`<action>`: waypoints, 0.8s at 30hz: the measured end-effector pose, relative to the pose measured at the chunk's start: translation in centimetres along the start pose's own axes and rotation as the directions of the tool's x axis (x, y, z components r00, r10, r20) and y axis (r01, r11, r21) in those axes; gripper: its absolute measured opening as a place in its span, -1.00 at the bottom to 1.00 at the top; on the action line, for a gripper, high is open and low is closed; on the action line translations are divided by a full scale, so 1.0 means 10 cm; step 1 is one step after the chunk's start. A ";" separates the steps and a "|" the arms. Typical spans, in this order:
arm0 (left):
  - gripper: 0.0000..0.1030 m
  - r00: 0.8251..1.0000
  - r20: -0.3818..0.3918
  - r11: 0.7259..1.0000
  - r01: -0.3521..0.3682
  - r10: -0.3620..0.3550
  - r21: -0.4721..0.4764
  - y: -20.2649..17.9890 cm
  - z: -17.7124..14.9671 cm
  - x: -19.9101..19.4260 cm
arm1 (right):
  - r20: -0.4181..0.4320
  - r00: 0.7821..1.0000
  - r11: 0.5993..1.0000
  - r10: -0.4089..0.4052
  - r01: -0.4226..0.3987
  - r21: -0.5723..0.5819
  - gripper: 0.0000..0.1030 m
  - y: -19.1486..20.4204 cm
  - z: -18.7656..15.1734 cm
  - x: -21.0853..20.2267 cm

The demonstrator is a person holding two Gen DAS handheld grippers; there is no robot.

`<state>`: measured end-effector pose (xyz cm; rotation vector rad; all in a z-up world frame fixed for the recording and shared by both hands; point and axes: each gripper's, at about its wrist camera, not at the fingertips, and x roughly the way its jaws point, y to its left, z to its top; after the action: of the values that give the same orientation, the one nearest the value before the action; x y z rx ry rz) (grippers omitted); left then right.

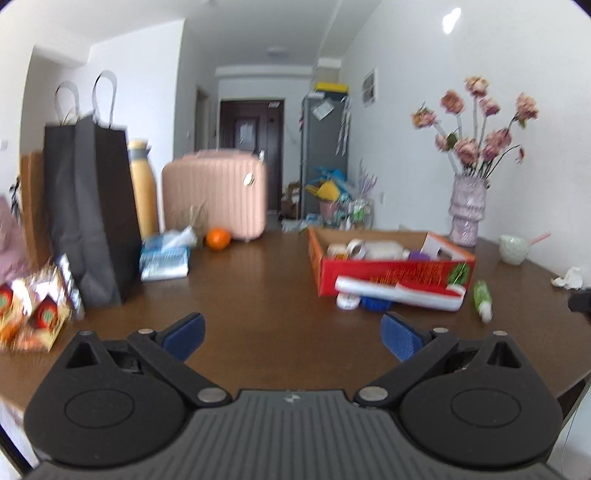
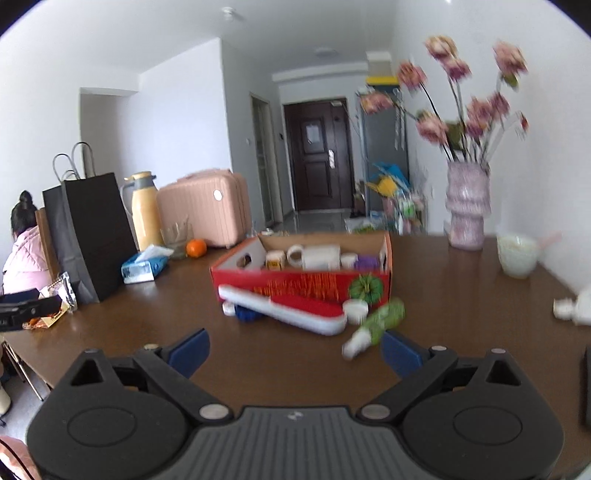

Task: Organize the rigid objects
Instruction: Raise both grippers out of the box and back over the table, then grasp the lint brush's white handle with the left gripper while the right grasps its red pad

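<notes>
We see white walls [image 2: 177,122] & a white ceiling [image 1: 258,33] w/ a round lamp [image 1: 277,52]. A hallway runs back to a dark door [image 2: 319,155]. Grey fridge [image 1: 325,147] stands right of it, yellow box [image 1: 330,86] on top. The floor [image 2: 317,221] by the door is pale & glossy. Up front, a brown table [image 1: 258,280] w/ a shiny top. A bright glare spot [image 1: 451,18] sits on the right wall.

One box [image 2: 306,288], two paper bags [image 2: 88,236]
</notes>
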<state>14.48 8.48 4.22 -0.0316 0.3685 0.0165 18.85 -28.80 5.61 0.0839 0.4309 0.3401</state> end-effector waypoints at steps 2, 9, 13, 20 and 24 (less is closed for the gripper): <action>1.00 0.998 -0.066 1.000 0.003 -0.005 -0.024 0.09 -0.11 0.06 | -0.047 0.999 0.999 -0.005 0.007 0.041 0.93 -0.04 -0.20 0.04; 1.00 0.993 -0.117 1.000 -0.023 0.020 -0.021 0.12 -0.19 0.33 | -0.138 0.988 0.992 -0.072 0.085 0.088 0.88 -0.21 -0.42 0.24; 1.00 0.990 -0.140 1.000 -0.009 0.009 0.001 0.00 -0.16 0.53 | -0.135 0.988 0.991 -0.076 0.090 0.100 0.74 -0.21 -0.37 0.36; 1.00 0.985 -0.174 1.000 0.009 -0.010 -0.008 -0.09 -0.08 0.89 | -0.178 0.983 0.981 -0.031 0.064 0.185 0.28 -0.31 -0.40 0.69; 0.77 0.987 -0.161 1.000 -0.004 0.004 -0.001 -0.17 0.08 1.24 | -0.138 0.990 0.974 -0.007 0.038 0.221 0.09 -0.35 -0.27 0.93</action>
<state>26.42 6.97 0.58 -0.0335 0.5298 0.0178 26.76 -28.91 -1.01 0.2765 0.6049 0.2749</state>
